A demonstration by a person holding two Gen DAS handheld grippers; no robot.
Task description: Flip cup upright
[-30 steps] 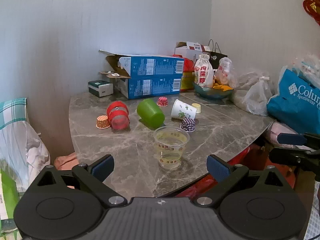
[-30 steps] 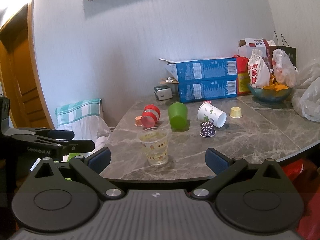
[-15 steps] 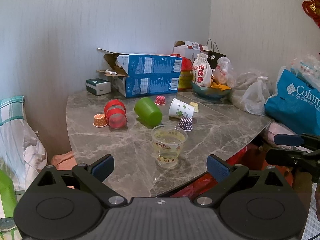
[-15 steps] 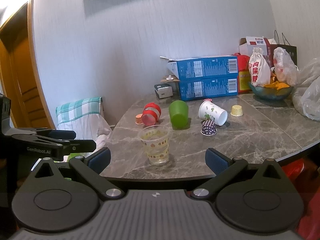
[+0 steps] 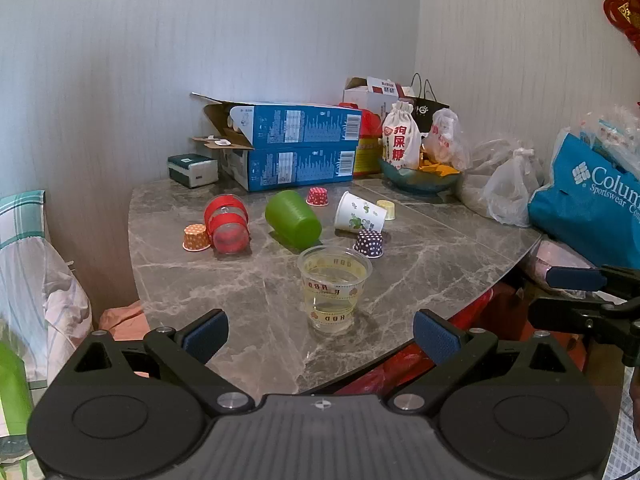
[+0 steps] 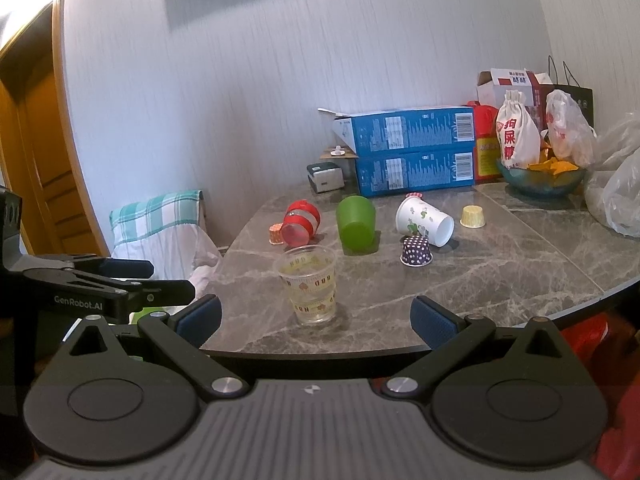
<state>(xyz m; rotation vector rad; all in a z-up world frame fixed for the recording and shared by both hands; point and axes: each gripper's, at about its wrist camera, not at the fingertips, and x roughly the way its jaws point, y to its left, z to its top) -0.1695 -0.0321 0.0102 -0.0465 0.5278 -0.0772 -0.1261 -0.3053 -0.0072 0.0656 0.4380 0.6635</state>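
Observation:
On the marble table (image 5: 224, 280) a clear printed cup (image 5: 334, 288) stands upright near the front edge; it also shows in the right wrist view (image 6: 308, 286). Behind it lie on their sides a green cup (image 5: 293, 219) (image 6: 356, 224), a red-banded clear cup (image 5: 227, 224) (image 6: 301, 222) and a white paper cup (image 5: 360, 214) (image 6: 424, 220). My left gripper (image 5: 320, 336) is open and empty, short of the table edge. My right gripper (image 6: 316, 316) is open and empty too, also off the table's front.
Small paper cupcake liners sit upside down among the cups: orange (image 5: 196, 237), purple dotted (image 5: 369, 243), red (image 5: 318, 196), yellow (image 5: 386, 209). Blue boxes (image 5: 296, 148), a bowl (image 5: 420, 178) and bags (image 5: 584, 200) crowd the back and right. A chair with checked cloth (image 6: 160, 220) stands left.
Both grippers have drawn back slightly from the table, so the cups look a little smaller and farther. Nothing on the table has moved.

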